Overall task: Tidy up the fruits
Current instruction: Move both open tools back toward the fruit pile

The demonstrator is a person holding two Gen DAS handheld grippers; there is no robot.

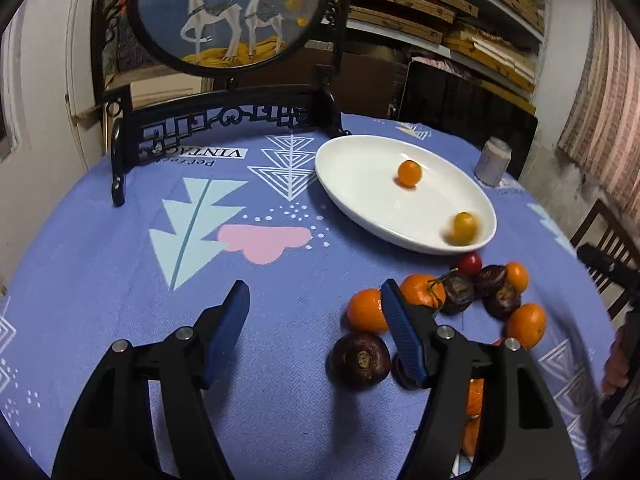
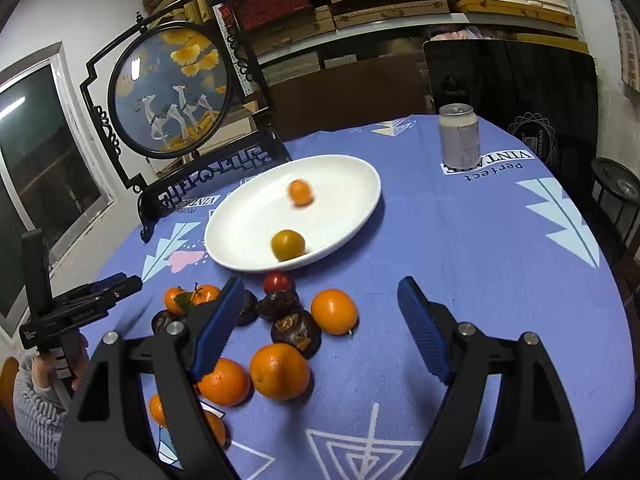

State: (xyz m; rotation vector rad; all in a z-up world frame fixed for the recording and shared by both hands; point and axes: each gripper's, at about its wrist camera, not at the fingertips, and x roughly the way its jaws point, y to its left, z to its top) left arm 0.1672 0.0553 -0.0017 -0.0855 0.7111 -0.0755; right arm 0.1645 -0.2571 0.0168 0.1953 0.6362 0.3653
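A white oval plate (image 1: 360, 184) (image 2: 248, 236) holds two small orange fruits (image 1: 409, 173) (image 1: 464, 228) (image 2: 300, 192) (image 2: 288, 244), both motion-blurred. Beside its near rim lies a pile of oranges (image 1: 364, 310) (image 2: 280, 372), dark brown fruits (image 1: 360, 360) (image 2: 296, 334) and a red fruit (image 1: 469, 264) (image 2: 277, 282). My left gripper (image 1: 316, 300) is open and empty, low over the cloth just left of the pile. My right gripper (image 2: 320, 296) is open and empty above the pile; the left gripper also shows in the right wrist view (image 2: 116, 284).
A black ornamental stand with a round deer painting (image 1: 224, 12) (image 2: 168, 88) rises behind the plate. A grey drink can (image 1: 492, 162) (image 2: 459, 136) stands at the far right. The round table has a purple patterned cloth (image 1: 120, 280) (image 2: 500, 280). Chairs stand at the right.
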